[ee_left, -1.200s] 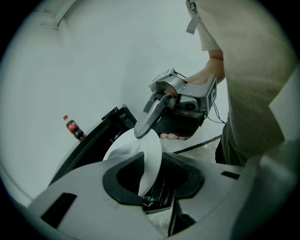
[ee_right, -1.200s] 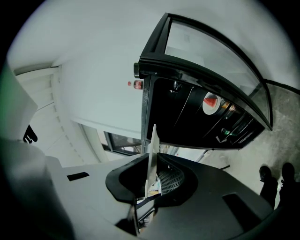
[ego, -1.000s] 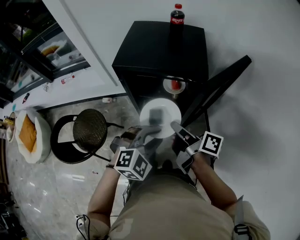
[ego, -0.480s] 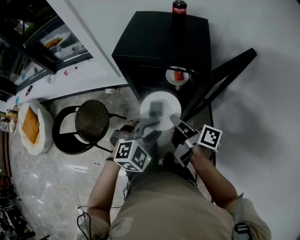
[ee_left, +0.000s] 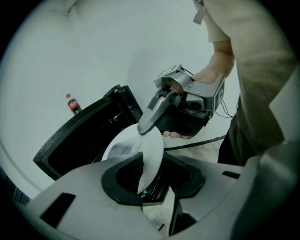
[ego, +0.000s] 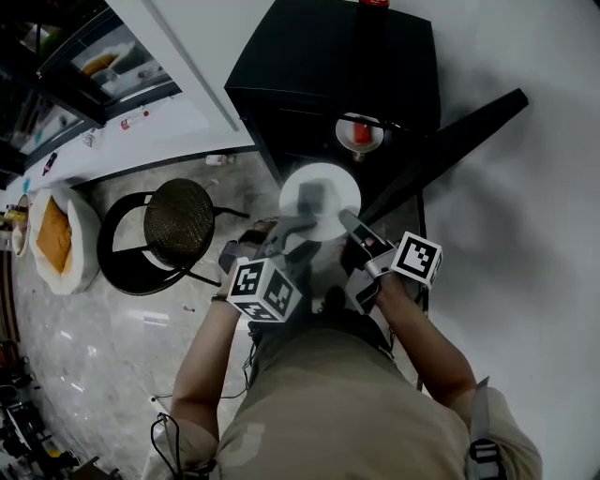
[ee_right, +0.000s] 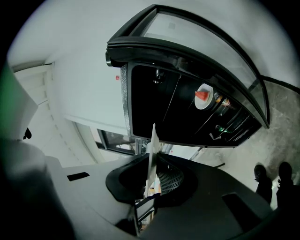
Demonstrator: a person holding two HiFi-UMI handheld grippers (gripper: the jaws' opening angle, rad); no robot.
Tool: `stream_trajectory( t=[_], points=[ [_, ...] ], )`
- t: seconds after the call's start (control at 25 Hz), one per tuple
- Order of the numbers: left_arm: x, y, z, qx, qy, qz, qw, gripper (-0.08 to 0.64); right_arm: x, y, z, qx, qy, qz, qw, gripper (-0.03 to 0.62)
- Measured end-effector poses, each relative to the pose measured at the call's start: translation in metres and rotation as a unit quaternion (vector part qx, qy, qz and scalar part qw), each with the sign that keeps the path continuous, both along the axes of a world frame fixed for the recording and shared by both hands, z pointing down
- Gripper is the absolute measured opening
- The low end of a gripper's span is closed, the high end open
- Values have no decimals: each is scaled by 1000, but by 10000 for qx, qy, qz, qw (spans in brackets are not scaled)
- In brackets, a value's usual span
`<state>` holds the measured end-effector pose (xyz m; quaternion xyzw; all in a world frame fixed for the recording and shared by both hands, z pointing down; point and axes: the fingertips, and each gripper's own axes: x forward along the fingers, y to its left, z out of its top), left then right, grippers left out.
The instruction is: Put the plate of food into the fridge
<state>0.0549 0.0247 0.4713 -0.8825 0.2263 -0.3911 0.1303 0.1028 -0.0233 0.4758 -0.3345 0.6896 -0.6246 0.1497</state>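
Head view: both my tongs are clamped on the near rim of the plate (ego: 323,183), the left gripper (ego: 296,227) and the right gripper (ego: 349,223) side by side. The open fridge (ego: 328,56) lies just beyond the plate's far edge, straight ahead. The food (ego: 312,199) is only a grey blur, and the fridge inside is too dark to read.

plate (ego: 334,182) with left gripper (ego: 298,226) and right gripper (ego: 348,221): lower, closer to open fridge (ego: 347,66) | bottle (ego: 373,3): now clipped at head view's top edge
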Motion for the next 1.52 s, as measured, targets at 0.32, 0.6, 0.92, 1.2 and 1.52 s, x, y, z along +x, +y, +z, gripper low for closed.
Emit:
stream_trajectory(
  t=[0.32, 0.6, 0.92, 1.2, 1.52],
  points=[
    [-22, -26, 14, -109, 83, 196, 9997, 123, -20, -24, 12, -25, 60, 229, 9997, 48],
    [-41, -49, 26, -160, 178, 387, 9990, 124, -38, -45, 25, -74, 46, 473, 9988, 48],
    [-57, -64, 40, -201, 204, 531, 9982, 124, -53, -58, 39, -205, 48, 725, 9971, 46],
    [-67, -73, 49, -230, 127, 635, 9976, 127, -61, -66, 50, -261, -57, 894, 9956, 43],
    [-70, -84, 55, -233, 56, 631, 9977, 126, -56, -76, 60, -368, -48, 1129, 9929, 39]
  ],
)
